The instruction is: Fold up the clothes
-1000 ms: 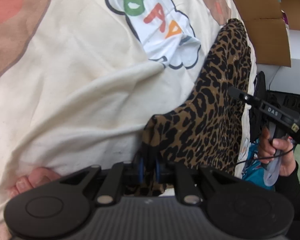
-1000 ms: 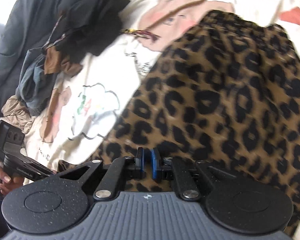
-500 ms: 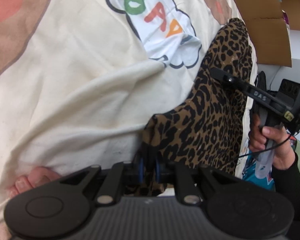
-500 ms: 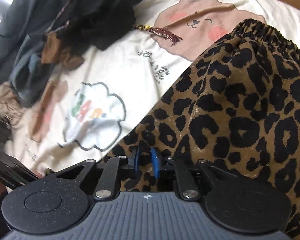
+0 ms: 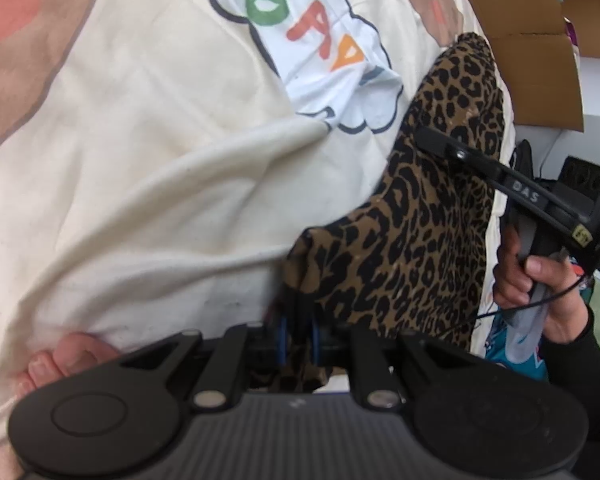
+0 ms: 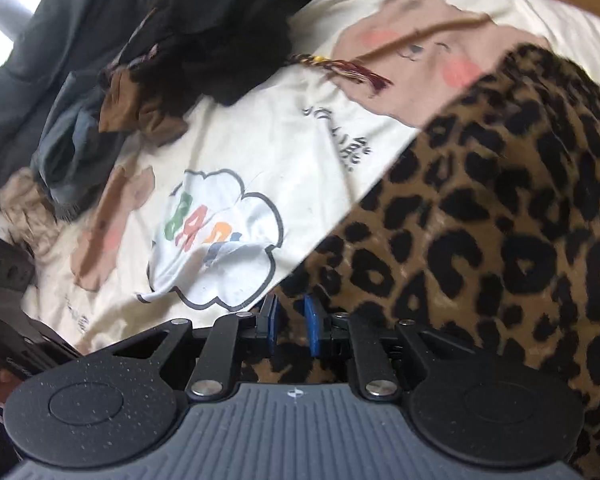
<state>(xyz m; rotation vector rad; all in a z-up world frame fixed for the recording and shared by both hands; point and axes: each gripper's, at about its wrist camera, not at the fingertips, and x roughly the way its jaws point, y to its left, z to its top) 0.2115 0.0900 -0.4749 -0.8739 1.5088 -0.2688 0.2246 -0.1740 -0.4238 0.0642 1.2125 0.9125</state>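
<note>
I see the leopard skirt spread over the cream sheet on the bed, its near corner bunched up off the sheet. My left hand-held gripper is clenched on that corner, the blue pads pressed close with leopard cloth pinched between them. My right hand-held gripper sits low over the skirt; its blue pads stand a little apart with cloth lying in the gap, and I cannot see them pressing it, so I read it as released. From the left wrist view the right tool's finger reaches over the skirt's far edge, and the hand on its handle wears a black sleeve. The sheet's cloud print lies just left of the skirt, and a bear face is partly covered by its top edge. A pile of dark clothes rests well apart, at the far left of the bed.
</note>
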